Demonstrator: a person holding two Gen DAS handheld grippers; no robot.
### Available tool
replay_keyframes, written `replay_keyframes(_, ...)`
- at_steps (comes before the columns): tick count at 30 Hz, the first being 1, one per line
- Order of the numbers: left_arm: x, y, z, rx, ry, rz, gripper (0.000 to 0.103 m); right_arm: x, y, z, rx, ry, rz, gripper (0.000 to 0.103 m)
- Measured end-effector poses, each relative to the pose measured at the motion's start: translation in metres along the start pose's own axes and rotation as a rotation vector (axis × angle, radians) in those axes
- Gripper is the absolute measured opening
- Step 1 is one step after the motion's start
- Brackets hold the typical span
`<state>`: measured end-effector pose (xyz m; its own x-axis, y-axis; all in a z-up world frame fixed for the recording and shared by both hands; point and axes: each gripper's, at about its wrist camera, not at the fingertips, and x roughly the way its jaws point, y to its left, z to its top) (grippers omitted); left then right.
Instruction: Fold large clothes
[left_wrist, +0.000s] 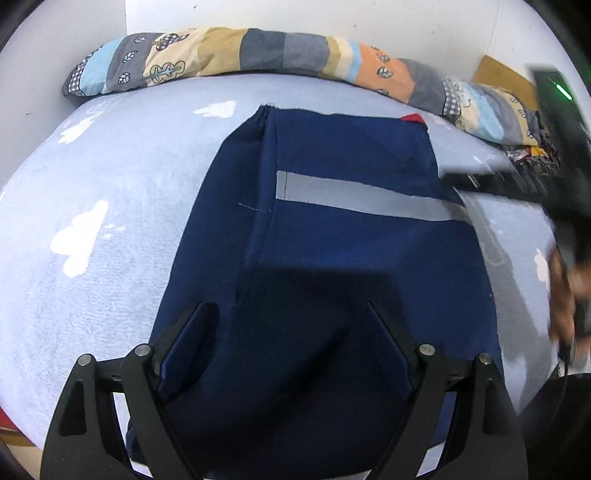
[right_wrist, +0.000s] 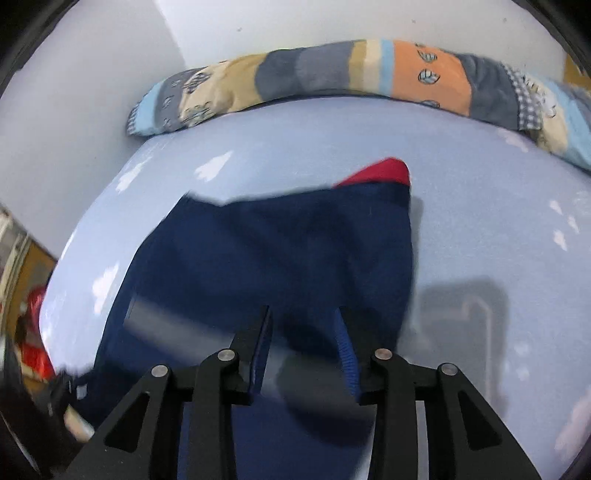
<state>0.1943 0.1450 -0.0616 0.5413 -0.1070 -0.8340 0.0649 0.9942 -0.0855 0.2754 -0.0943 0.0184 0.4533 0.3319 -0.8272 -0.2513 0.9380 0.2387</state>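
Note:
A navy blue garment (left_wrist: 332, 236) with a grey reflective stripe (left_wrist: 362, 199) and a red corner (left_wrist: 412, 118) lies folded lengthwise on the pale blue bed sheet (left_wrist: 92, 206). My left gripper (left_wrist: 284, 310) is open and empty, hovering just above the near part of the garment. My right gripper shows blurred at the garment's right edge in the left wrist view (left_wrist: 554, 177). In the right wrist view the right gripper (right_wrist: 303, 314) is open above the garment (right_wrist: 277, 251), with the stripe (right_wrist: 177, 325) to its left and the red corner (right_wrist: 380, 173) beyond.
A patchwork bolster pillow (left_wrist: 258, 51) lies along the white wall at the far edge of the bed, and shows in the right wrist view (right_wrist: 351, 70). Cluttered items (left_wrist: 535, 155) sit at the far right. Red objects (right_wrist: 35, 332) sit off the bed's left.

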Motion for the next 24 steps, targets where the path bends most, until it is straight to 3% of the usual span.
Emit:
replay_keyframes(6, -0.002, -0.001, -0.004, 0.023, -0.018, 0.032, 0.086, -0.019, 0.023, -0.067, -0.049, 0.017, 0.009, 0.039)
replay_keyframes(11, 0.002, -0.004, -0.007, 0.053, -0.018, 0.07, 0.086, -0.003, 0.025, -0.076, -0.047, 0.067, -0.023, 0.041)
replay_keyframes(16, -0.002, -0.005, -0.01, 0.068, -0.026, 0.07, 0.086, -0.027, 0.031, -0.076, -0.051, 0.053, -0.015, 0.041)
replay_keyframes(24, -0.005, -0.004, -0.012, 0.071, -0.031, 0.063, 0.086, -0.045, 0.047, -0.11, -0.06, 0.073, 0.028, 0.041)
